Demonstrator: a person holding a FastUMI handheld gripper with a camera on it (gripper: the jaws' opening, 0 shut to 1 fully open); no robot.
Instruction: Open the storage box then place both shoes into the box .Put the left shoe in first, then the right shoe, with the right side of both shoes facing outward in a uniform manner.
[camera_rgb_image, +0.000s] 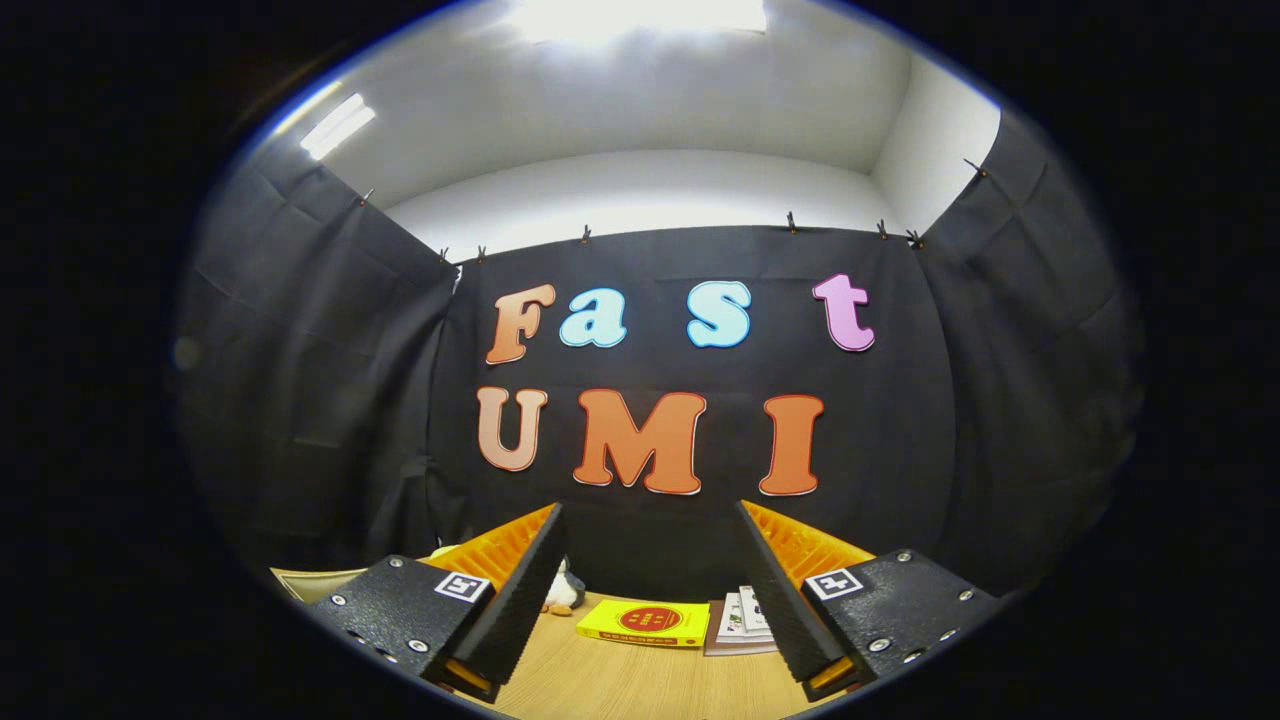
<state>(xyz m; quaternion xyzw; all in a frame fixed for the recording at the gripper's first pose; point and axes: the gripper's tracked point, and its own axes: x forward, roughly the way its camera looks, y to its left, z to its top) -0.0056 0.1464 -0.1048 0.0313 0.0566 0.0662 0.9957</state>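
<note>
While I hold my gripper (650, 590) level above the worktop (640, 685), its two fingers stand spread wide apart with nothing between them but open air. Each finger is a long wedge faced with black, finely ribbed rubber (520, 590), backed by bright orange ridged plastic, and bolted to a black, grainy mount that carries a small square black-and-white marker (463, 587).

Going from left to right along the worktop, which is pale wood with a fine straight grain, I see first a light, flat-edged shape at its far left, behind my left finger; too little of it shows to say what it is. Just past the inner face of that finger, near the far edge, lies a small soft toy (565, 592), grey and white with an orange bit, mostly hidden. Ahead of the gap between my fingers, toward the far edge, lies a flat yellow book (645, 622), rectangular, with a red oval on its cover; the writing there is too small for me to read. Just beside it on the right, partly behind my right finger, sits a short stack of booklets (742, 622) with pale printed covers over a brownish one.

From here I cannot tell where the storage box and the shoes are.
</note>
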